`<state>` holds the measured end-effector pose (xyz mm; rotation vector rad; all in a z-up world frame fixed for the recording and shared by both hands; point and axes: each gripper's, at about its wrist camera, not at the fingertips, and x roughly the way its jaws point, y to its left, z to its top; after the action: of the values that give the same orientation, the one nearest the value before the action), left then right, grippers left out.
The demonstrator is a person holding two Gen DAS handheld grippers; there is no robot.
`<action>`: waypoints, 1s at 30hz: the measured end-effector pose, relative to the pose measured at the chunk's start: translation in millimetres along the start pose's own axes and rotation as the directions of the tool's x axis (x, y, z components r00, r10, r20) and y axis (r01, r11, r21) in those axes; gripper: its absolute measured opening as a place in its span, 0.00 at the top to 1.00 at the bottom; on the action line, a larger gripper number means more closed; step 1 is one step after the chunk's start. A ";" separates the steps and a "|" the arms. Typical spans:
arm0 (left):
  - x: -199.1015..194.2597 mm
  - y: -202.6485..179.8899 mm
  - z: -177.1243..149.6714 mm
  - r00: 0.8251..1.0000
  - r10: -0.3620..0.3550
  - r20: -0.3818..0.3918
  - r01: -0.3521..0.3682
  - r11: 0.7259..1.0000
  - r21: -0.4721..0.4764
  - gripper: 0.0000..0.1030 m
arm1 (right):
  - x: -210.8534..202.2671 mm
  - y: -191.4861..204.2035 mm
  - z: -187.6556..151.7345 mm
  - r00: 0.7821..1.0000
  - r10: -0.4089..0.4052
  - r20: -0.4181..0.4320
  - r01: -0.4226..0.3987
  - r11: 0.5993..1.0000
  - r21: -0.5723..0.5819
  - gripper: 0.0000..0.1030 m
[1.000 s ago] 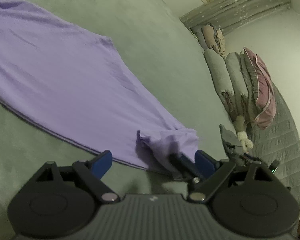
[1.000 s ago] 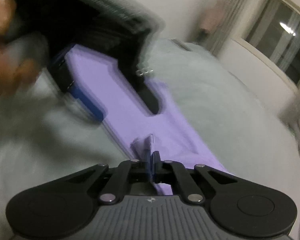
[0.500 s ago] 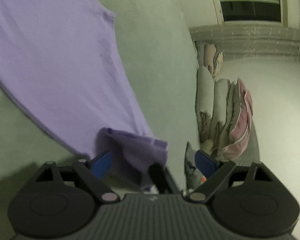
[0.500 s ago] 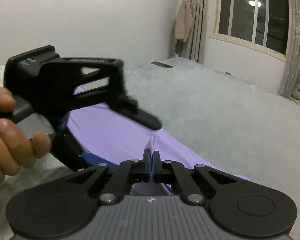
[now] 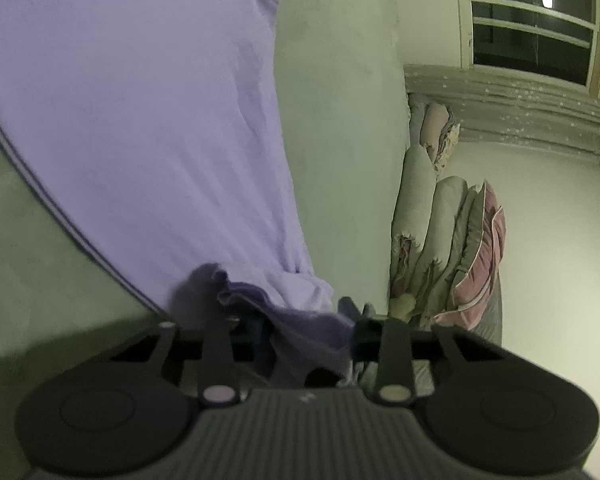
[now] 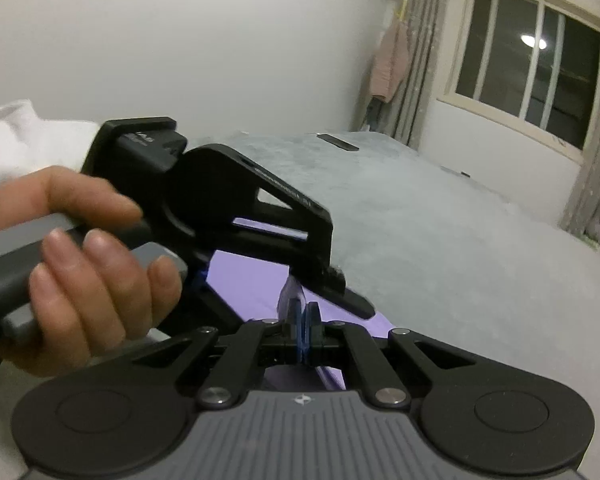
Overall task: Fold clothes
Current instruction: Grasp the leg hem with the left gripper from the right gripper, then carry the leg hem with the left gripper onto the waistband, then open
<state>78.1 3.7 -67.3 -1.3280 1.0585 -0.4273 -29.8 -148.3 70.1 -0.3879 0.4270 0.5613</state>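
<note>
Thin lilac knit garment point(image 5: 140, 128) spread on grey-green plush bed point(image 5: 340, 120): soft, limp, best held at edges. Left claw point(image 5: 304, 332) has just been closing around a bunched corner; right claw point(image 6: 303, 312) pinches its hem.

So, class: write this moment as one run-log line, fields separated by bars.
task: fold clothes | left gripper: jaws just closing on bunched corner of purple garment | right gripper: shut on garment edge | surface: bed
</note>
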 end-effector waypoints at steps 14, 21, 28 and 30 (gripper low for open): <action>-23.2 -46.4 13.4 0.993 0.077 0.086 -0.099 0.951 0.294 0.98 | -2.0 3.7 -8.5 1.000 0.007 0.004 -0.007 0.998 -0.063 0.97; -63.7 -79.9 37.8 0.981 0.095 0.171 -0.159 0.897 0.412 0.98 | -12.3 -43.2 -12.9 0.985 -0.173 -0.025 0.174 0.962 0.209 0.81; -99.5 -89.3 57.4 0.961 0.128 0.247 -0.237 0.842 0.485 0.98 | -3.3 -66.5 -16.7 0.966 -0.231 -0.113 0.255 0.913 0.318 0.75; -112.1 -89.6 63.5 0.953 0.135 0.270 -0.259 0.823 0.506 0.98 | 0.9 -67.3 -16.4 0.968 -0.219 -0.124 0.247 0.920 0.305 0.74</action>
<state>100.7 105.1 50.4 -0.7311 0.7962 -0.3712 5.4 -207.9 71.6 -0.1488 0.5389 0.2354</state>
